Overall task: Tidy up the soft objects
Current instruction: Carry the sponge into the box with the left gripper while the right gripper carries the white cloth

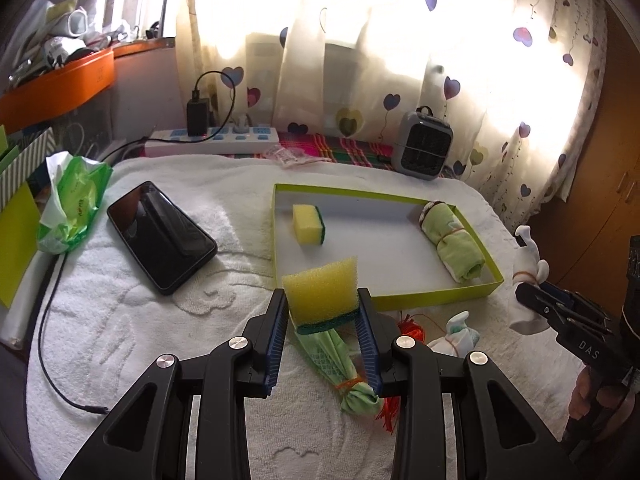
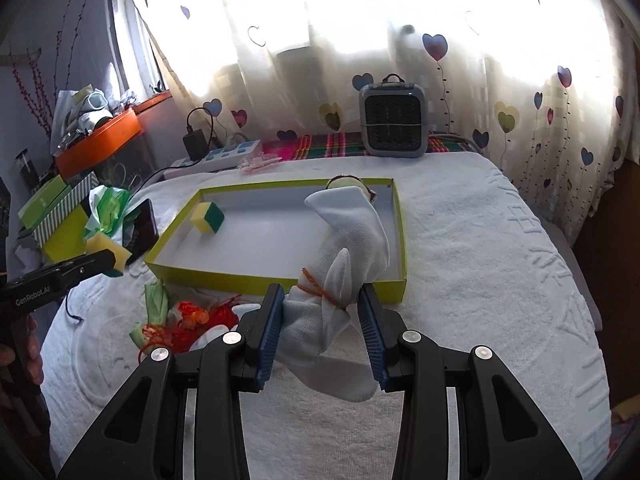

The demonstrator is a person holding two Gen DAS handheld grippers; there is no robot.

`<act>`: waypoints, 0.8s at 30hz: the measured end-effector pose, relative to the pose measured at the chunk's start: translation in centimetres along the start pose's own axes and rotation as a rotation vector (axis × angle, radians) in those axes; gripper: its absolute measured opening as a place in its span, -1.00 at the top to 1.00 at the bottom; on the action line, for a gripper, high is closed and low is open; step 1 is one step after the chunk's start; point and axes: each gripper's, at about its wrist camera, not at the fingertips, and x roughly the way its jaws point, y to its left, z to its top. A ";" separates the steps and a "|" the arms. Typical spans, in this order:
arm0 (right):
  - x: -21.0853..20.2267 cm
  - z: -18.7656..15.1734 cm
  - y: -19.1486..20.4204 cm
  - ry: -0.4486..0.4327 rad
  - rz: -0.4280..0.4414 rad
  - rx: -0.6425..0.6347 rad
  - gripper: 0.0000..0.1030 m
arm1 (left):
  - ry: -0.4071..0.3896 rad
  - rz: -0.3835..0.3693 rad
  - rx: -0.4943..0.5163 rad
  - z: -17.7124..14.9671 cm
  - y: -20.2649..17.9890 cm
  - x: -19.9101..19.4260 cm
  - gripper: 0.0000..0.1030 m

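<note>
My left gripper [image 1: 323, 304] is shut on a yellow sponge with a green back [image 1: 322, 288], held above the towel just before the green-rimmed tray [image 1: 384, 300]. The tray holds another yellow sponge [image 1: 308, 225] and a rolled green cloth [image 1: 454, 242]. My right gripper [image 2: 322, 304] is shut on a white sock bundle tied with orange string [image 2: 344, 256], held over the tray's near edge [image 2: 224, 278]. A green tied cloth bundle [image 1: 340, 364] lies on the towel under the left gripper. In the right wrist view the left gripper [image 2: 102, 260] with its sponge is at the left.
A black phone [image 1: 160, 236] and a green wipes pack [image 1: 72, 204] lie left on the white towel [image 1: 120, 320]. A white tied bundle [image 1: 456, 336] and orange string [image 2: 192, 320] lie before the tray. A grey heater [image 2: 392, 120] and power strip [image 1: 212, 140] stand behind.
</note>
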 end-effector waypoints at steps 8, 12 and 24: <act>2.0 2.7 0.2 0.015 0.023 -0.029 0.23 | 0.011 0.006 0.025 1.9 -0.8 1.8 0.38; 3.4 3.6 0.2 0.036 0.022 -0.030 0.23 | 0.018 0.008 0.029 2.5 -0.9 2.8 0.38; 7.8 5.1 1.9 0.108 0.064 -0.105 0.23 | 0.074 0.010 0.040 3.7 -1.7 6.6 0.38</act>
